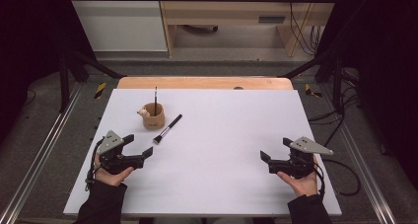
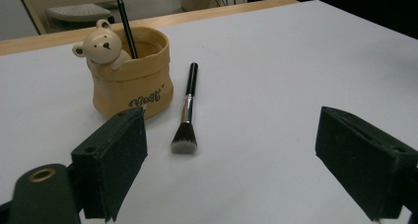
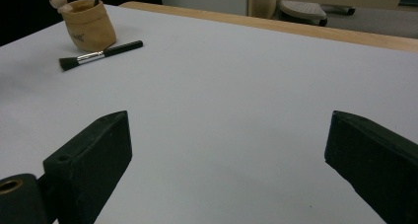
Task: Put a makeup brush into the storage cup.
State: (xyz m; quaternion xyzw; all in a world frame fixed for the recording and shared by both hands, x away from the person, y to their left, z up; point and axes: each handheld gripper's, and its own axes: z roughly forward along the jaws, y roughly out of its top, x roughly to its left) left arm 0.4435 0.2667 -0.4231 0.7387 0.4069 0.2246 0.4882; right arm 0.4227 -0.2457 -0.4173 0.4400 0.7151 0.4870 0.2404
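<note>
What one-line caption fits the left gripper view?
Open left gripper faces a makeup brush lying beside a tan bear pot.

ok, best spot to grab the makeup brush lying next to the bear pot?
Probably the black handle, just behind the silver collar. The brush lies flat on the white table, apart from the bear pot, bristles toward the left tool, which is open and nearest. Come from above, jaws across the handle; the bristles are soft, and the pot crowds the brush's left side.
</note>
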